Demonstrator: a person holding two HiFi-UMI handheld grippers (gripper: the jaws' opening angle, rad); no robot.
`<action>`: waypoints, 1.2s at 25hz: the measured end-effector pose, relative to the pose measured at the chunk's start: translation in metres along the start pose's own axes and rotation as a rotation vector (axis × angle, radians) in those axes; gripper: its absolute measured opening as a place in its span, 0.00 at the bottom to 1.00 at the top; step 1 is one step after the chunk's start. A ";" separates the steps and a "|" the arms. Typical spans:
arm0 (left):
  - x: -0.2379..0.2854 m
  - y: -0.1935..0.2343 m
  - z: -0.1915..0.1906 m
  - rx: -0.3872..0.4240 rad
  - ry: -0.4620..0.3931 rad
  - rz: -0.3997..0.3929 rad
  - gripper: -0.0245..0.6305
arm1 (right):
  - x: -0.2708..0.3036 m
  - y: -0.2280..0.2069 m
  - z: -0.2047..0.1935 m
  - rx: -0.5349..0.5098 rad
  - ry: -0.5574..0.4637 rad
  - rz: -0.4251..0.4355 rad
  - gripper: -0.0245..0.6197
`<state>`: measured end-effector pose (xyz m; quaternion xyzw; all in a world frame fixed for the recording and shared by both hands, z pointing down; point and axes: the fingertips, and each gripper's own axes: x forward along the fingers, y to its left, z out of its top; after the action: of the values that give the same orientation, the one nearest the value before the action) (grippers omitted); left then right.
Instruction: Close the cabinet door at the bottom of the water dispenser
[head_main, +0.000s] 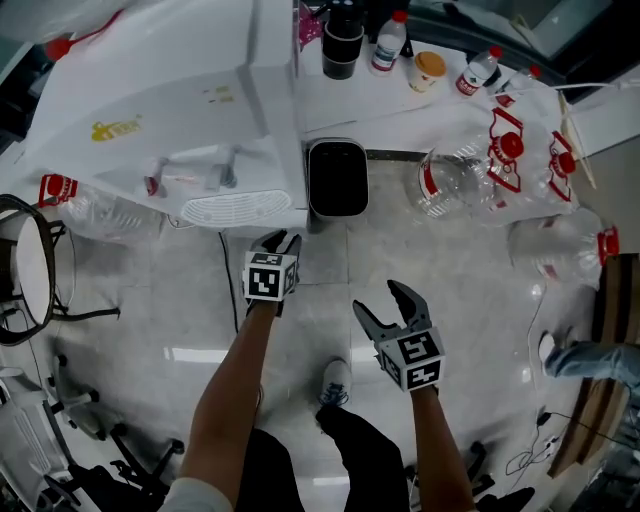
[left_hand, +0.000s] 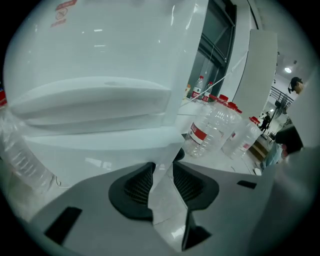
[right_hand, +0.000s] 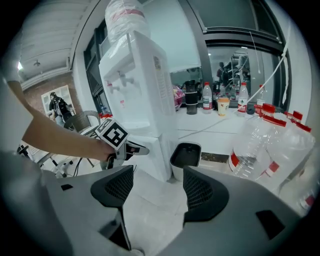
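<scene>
Head view looks steeply down on a glossy, pale tiled floor (head_main: 470, 320) that mirrors the ceiling lights. The boxy white plastic water dispenser (head_main: 150, 110) fills the upper left of the frame. A rounded bin (head_main: 337, 180) with a black inside stands just beside its right side. Clear, ribbed plastic jugs (head_main: 460, 180) with red caps and labels lie to the right. Small bottles stand on a white ledge (head_main: 400, 100) along the top edge. The cabinet door (right_hand: 145, 160) is on the dispenser's lower front, and whether it stands ajar cannot be made out. The left gripper (head_main: 278, 240) sits at frame centre, tips right at that lower front. Its 2 dark, ridged jaws stand a narrow gap apart, with only pale surface showing between them. The right gripper (head_main: 378, 298) hangs lower right of centre, well apart from the dispenser. Its jaws are spread wide over bare floor and hold nothing.
</scene>
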<state>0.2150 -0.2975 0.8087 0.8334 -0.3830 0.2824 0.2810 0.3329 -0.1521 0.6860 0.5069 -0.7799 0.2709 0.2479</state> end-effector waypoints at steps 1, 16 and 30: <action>0.005 0.002 0.006 0.007 -0.005 0.003 0.25 | 0.001 -0.004 -0.001 -0.002 0.003 -0.004 0.54; -0.037 0.010 0.021 -0.003 -0.021 -0.036 0.22 | -0.021 0.000 0.038 -0.009 -0.018 -0.080 0.54; -0.431 0.047 0.178 0.166 -0.352 0.114 0.18 | -0.199 0.139 0.277 -0.230 -0.255 -0.133 0.27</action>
<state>-0.0130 -0.2386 0.4038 0.8672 -0.4481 0.1785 0.1238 0.2457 -0.1617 0.3284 0.5559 -0.7956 0.0965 0.2207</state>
